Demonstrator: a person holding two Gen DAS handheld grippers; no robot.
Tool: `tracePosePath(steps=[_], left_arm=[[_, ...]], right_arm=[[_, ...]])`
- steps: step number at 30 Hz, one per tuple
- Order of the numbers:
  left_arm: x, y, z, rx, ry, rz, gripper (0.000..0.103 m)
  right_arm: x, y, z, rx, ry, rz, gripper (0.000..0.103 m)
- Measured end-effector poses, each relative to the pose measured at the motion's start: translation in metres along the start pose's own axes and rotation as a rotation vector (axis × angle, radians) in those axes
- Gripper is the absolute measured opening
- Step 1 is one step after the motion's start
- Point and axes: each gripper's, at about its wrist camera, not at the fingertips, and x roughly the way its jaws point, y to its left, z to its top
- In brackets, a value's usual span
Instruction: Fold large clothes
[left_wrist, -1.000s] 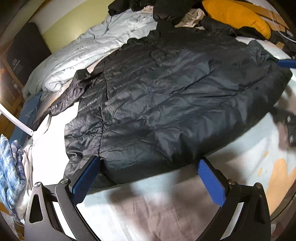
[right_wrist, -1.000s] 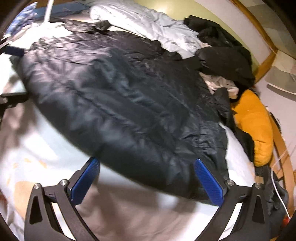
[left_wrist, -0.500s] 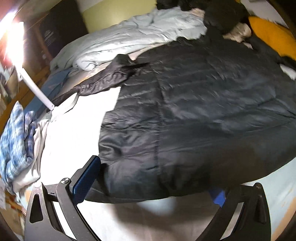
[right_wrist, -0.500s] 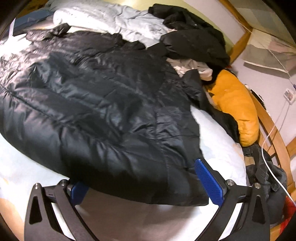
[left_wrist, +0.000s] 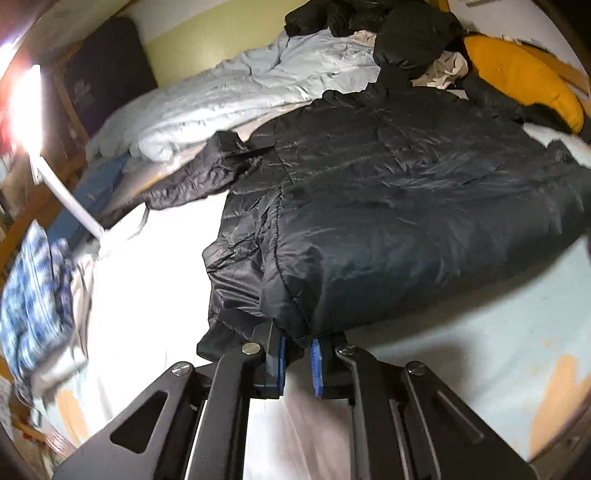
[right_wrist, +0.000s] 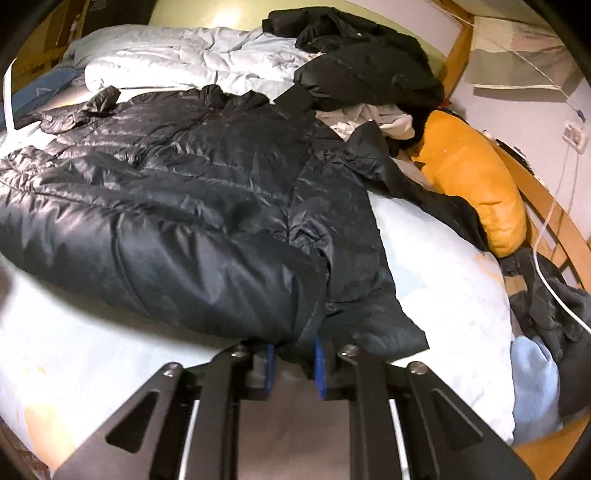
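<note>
Between the blue pads of my left gripper (left_wrist: 297, 363), at six o'clock in the left wrist view, the near hem of the black puffer jacket (left_wrist: 388, 206) is pinched, the jaws closing down on a bunched corner of fabric that rises off the sheet. My right gripper (right_wrist: 291, 367) does the same at six o'clock in its own view, its jaws closing on the opposite corner of that hem, with a loose flap of the jacket spilling toward four o'clock. Outward from both tools, the jacket lies spread across the middle of the bed (left_wrist: 155, 295), its body stretching toward twelve o'clock, one sleeve (left_wrist: 192, 181) trailing to ten o'clock in the left view and the other sleeve (right_wrist: 410, 184) running toward two o'clock in the right view. Beyond it sit a pale blue duvet (right_wrist: 192, 62) at eleven o'clock, a heap of dark clothes (right_wrist: 362, 66) at one o'clock, and an orange pillow (right_wrist: 472, 181) at three o'clock; a blue checked cloth (left_wrist: 33, 291) hangs at nine o'clock in the left view. As I judge it, the folding has barely started: the jacket is laid out flat and both lower corners are gripped, but no fold shows yet. What remains is carrying the hem up over the body, tucking the sleeves in, and halving it again.
</note>
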Motion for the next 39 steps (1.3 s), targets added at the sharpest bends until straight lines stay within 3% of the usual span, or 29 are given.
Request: tracePosePath(steps=[3, 12, 16, 20, 23, 25, 26, 27, 28, 29, 31, 34, 39], left_arm=[[-0.015, 0.009, -0.011, -0.039, 0.019, -0.044, 0.01], [-0.051, 0.011, -0.061, 0.001, 0.113, -0.091, 0.01], [-0.056, 0.017, -0.051, -0.009, 0.122, -0.098, 0.01], [-0.062, 0.024, -0.02, -0.026, 0.108, -0.103, 0.013], [-0.058, 0.03, 0.013, -0.023, 0.084, -0.071, 0.022], [-0.053, 0.034, 0.035, -0.03, 0.053, -0.047, 0.036], [-0.05, 0.037, 0.047, -0.042, 0.034, -0.022, 0.054], [-0.046, 0.04, 0.06, -0.055, -0.002, -0.01, 0.069], [-0.042, 0.044, 0.07, -0.063, -0.03, -0.006, 0.075], [-0.036, 0.048, 0.08, -0.078, -0.052, 0.012, 0.083], [-0.023, 0.058, 0.092, -0.125, -0.092, 0.04, 0.089], [-0.005, 0.077, 0.091, -0.2, -0.144, 0.03, 0.096], [0.023, 0.103, 0.08, -0.294, -0.067, -0.037, 0.097]], right_arm=[[-0.022, -0.006, -0.012, 0.044, -0.014, 0.053, 0.012], [-0.066, -0.003, -0.073, 0.057, 0.041, 0.177, 0.012], [-0.073, 0.001, -0.069, 0.014, 0.031, 0.155, 0.014], [-0.073, -0.013, -0.041, 0.04, 0.011, 0.165, 0.017], [-0.072, -0.017, -0.014, 0.028, -0.011, 0.144, 0.029], [-0.072, -0.016, 0.003, 0.009, -0.036, 0.099, 0.042], [-0.067, -0.016, 0.015, 0.004, -0.046, 0.076, 0.05], [-0.061, -0.018, 0.026, 0.016, -0.055, 0.052, 0.069], [-0.057, -0.02, 0.032, 0.031, -0.068, 0.04, 0.08], [-0.051, -0.024, 0.042, 0.052, -0.096, 0.027, 0.082], [-0.037, -0.031, 0.057, 0.093, -0.136, -0.037, 0.092], [-0.012, -0.049, 0.065, 0.182, -0.166, -0.084, 0.096], [0.009, -0.077, 0.053, 0.284, -0.098, -0.011, 0.096]])
